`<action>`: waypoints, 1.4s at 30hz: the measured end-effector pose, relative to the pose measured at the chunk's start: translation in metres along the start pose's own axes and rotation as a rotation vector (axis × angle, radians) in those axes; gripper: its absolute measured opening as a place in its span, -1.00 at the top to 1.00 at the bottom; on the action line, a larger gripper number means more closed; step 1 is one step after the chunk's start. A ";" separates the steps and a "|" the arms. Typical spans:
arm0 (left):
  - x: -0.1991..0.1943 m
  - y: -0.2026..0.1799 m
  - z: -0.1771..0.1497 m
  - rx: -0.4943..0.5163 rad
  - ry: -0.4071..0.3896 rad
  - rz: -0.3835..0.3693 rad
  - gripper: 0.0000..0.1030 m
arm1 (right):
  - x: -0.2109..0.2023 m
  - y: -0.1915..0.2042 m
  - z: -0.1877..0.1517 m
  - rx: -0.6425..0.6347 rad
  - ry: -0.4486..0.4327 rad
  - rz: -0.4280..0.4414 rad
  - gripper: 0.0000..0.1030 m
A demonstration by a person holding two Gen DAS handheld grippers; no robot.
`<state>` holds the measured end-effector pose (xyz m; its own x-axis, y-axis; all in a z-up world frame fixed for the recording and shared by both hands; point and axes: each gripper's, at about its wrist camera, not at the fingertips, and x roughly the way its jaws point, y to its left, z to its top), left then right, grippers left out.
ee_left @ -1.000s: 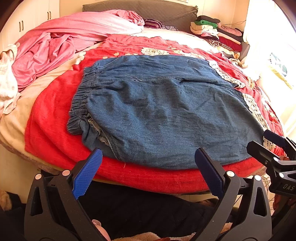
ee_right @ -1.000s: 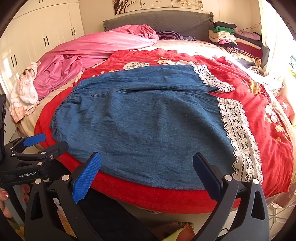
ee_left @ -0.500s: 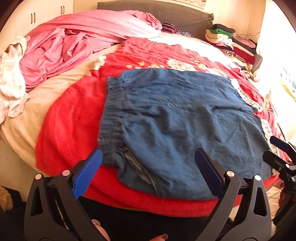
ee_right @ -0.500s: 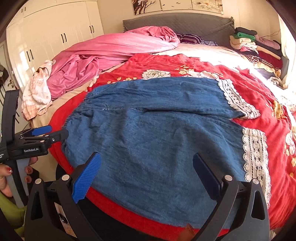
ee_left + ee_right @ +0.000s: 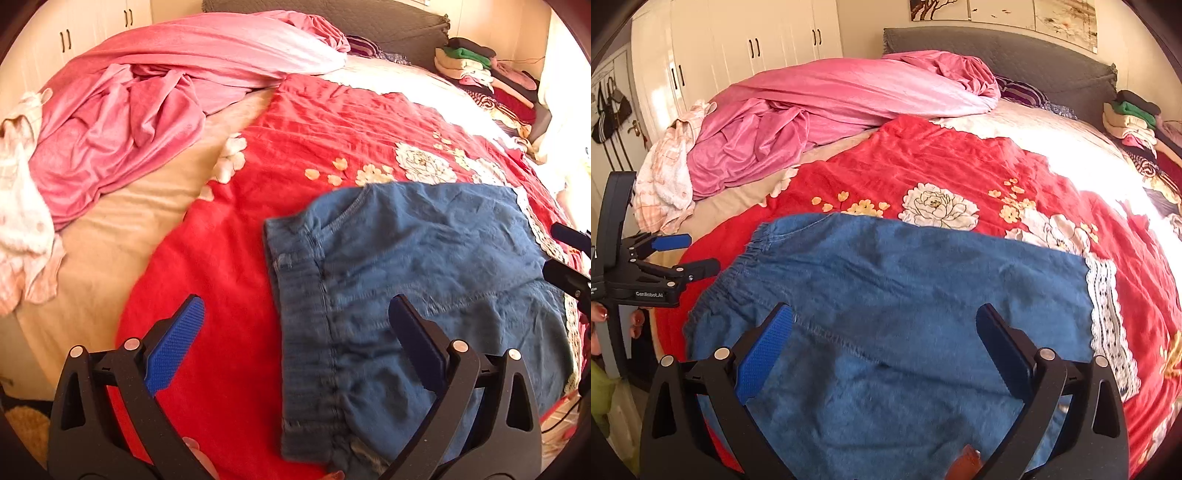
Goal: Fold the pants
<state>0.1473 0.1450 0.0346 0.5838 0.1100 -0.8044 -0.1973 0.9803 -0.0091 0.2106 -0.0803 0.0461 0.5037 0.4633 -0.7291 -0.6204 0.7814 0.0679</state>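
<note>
Pants: we see them spread flat on the red blanket.
Left gripper: our jaws gape over the waistband, empty.
Right gripper: jaws wide above the pants.

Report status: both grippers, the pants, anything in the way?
Left gripper open, empty, at the waistband end. Right gripper open, empty. Denim pants flat on red blanket. Nothing on them.

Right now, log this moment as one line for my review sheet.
task: fold pants | pants: flat on red blanket, unfolded | left claw: open, over waistband | right claw: open, over denim | grasp: none yet
</note>
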 end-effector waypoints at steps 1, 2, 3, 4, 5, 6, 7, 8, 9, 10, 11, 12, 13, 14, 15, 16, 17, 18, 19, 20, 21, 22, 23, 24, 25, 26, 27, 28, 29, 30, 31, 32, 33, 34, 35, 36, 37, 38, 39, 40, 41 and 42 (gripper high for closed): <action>0.003 0.001 0.005 0.005 0.002 0.001 -0.82 | 0.006 -0.002 0.005 -0.014 0.006 0.000 -0.92; 0.008 0.002 0.011 0.012 0.005 -0.002 -0.82 | 0.013 -0.003 0.011 -0.033 0.015 -0.006 -0.92; 0.014 0.005 0.017 0.011 0.012 0.003 -0.82 | 0.020 -0.004 0.016 -0.052 0.024 0.009 -0.92; 0.019 0.006 0.021 0.013 0.016 0.003 -0.82 | 0.027 -0.006 0.021 -0.068 0.034 0.009 -0.92; 0.026 0.008 0.026 0.018 0.020 -0.001 -0.82 | 0.036 -0.008 0.026 -0.091 0.045 0.000 -0.92; 0.033 0.009 0.030 0.025 0.026 -0.008 -0.82 | 0.042 -0.010 0.030 -0.109 0.050 0.000 -0.92; 0.039 0.010 0.032 0.033 0.033 -0.015 -0.82 | 0.050 -0.013 0.035 -0.131 0.056 -0.012 -0.92; 0.045 0.011 0.034 0.033 0.043 -0.022 -0.82 | 0.056 -0.016 0.038 -0.142 0.066 -0.014 -0.92; 0.051 0.012 0.036 0.030 0.056 -0.033 -0.82 | 0.064 -0.019 0.042 -0.151 0.079 -0.004 -0.92; 0.057 0.014 0.038 0.027 0.061 -0.043 -0.82 | 0.071 -0.021 0.046 -0.162 0.089 0.002 -0.92; 0.062 0.015 0.040 0.029 0.059 -0.053 -0.82 | 0.080 -0.025 0.051 -0.178 0.097 0.010 -0.92; 0.067 0.016 0.041 0.039 0.059 -0.063 -0.82 | 0.087 -0.026 0.054 -0.195 0.104 0.012 -0.92; 0.070 0.017 0.042 0.045 0.057 -0.066 -0.82 | 0.097 -0.028 0.058 -0.215 0.119 0.005 -0.92; 0.073 0.018 0.044 0.048 0.059 -0.076 -0.82 | 0.105 -0.029 0.061 -0.228 0.132 0.008 -0.92; 0.077 0.019 0.046 0.051 0.060 -0.091 -0.82 | 0.114 -0.029 0.064 -0.244 0.145 0.020 -0.92; 0.081 0.021 0.048 0.051 0.060 -0.102 -0.82 | 0.122 -0.029 0.067 -0.264 0.156 0.031 -0.92; 0.084 0.024 0.050 0.050 0.066 -0.109 -0.82 | 0.130 -0.029 0.070 -0.283 0.167 0.040 -0.92; 0.087 0.025 0.052 0.046 0.067 -0.125 -0.82 | 0.138 -0.028 0.071 -0.304 0.185 0.049 -0.92; 0.089 0.027 0.053 0.044 0.063 -0.146 -0.82 | 0.147 -0.027 0.074 -0.324 0.199 0.052 -0.92; 0.091 0.028 0.054 0.044 0.060 -0.166 -0.82 | 0.152 -0.026 0.076 -0.335 0.206 0.049 -0.92; 0.093 0.028 0.055 0.046 0.059 -0.184 -0.82 | 0.158 -0.026 0.079 -0.346 0.218 0.060 -0.91; 0.097 0.028 0.056 0.046 0.068 -0.206 -0.82 | 0.163 -0.025 0.081 -0.353 0.223 0.071 -0.91; 0.101 0.027 0.057 0.044 0.078 -0.210 -0.82 | 0.167 -0.025 0.083 -0.363 0.227 0.077 -0.91; 0.106 0.027 0.056 0.043 0.085 -0.212 -0.75 | 0.172 -0.025 0.085 -0.374 0.236 0.089 -0.91; 0.110 0.027 0.056 0.047 0.087 -0.217 -0.68 | 0.176 -0.024 0.085 -0.390 0.248 0.106 -0.91; 0.113 0.026 0.054 0.053 0.095 -0.223 -0.52 | 0.180 -0.022 0.084 -0.408 0.262 0.128 -0.89; 0.116 0.023 0.052 0.063 0.101 -0.232 -0.37 | 0.184 -0.019 0.083 -0.424 0.278 0.152 -0.88; 0.116 0.020 0.051 0.070 0.101 -0.239 -0.29 | 0.187 -0.017 0.081 -0.437 0.291 0.170 -0.73; 0.117 0.017 0.049 0.083 0.101 -0.244 -0.12 | 0.189 -0.014 0.079 -0.445 0.301 0.187 -0.46; 0.117 0.015 0.048 0.091 0.102 -0.248 -0.04 | 0.191 -0.011 0.078 -0.438 0.306 0.209 -0.37; 0.118 0.014 0.048 0.092 0.101 -0.238 -0.01 | 0.190 -0.008 0.078 -0.428 0.295 0.228 -0.20; 0.118 0.015 0.049 0.089 0.100 -0.233 0.20 | 0.189 -0.007 0.077 -0.420 0.284 0.238 -0.12; 0.118 0.016 0.049 0.086 0.096 -0.218 0.29 | 0.187 -0.006 0.077 -0.411 0.276 0.235 -0.06; 0.116 0.016 0.050 0.080 0.094 -0.213 0.30 | 0.185 -0.006 0.076 -0.397 0.269 0.239 0.27; 0.113 0.015 0.050 0.082 0.085 -0.208 0.35 | 0.182 -0.005 0.076 -0.385 0.257 0.250 0.51; 0.110 0.013 0.050 0.092 0.071 -0.202 0.43 | 0.178 -0.005 0.075 -0.383 0.248 0.246 0.60; 0.103 0.010 0.050 0.110 0.048 -0.192 0.45 | 0.172 -0.004 0.073 -0.383 0.241 0.226 0.76; 0.098 0.008 0.049 0.119 0.031 -0.189 0.46 | 0.166 -0.004 0.072 -0.378 0.233 0.214 0.84; 0.093 0.007 0.049 0.120 0.018 -0.190 0.48 | 0.158 -0.004 0.071 -0.370 0.219 0.213 0.86; 0.086 0.007 0.048 0.120 -0.001 -0.194 0.48 | 0.148 -0.004 0.070 -0.365 0.198 0.214 0.89; 0.078 0.007 0.048 0.121 -0.020 -0.197 0.49 | 0.138 -0.003 0.068 -0.358 0.177 0.211 0.89; 0.072 0.007 0.047 0.120 -0.035 -0.200 0.50 | 0.127 -0.003 0.067 -0.345 0.155 0.204 0.89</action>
<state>0.2252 0.1673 0.0042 0.6293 -0.0847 -0.7725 0.0191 0.9954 -0.0936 0.3169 0.0044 -0.0014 0.2698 0.5045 -0.8202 -0.8760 0.4823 0.0085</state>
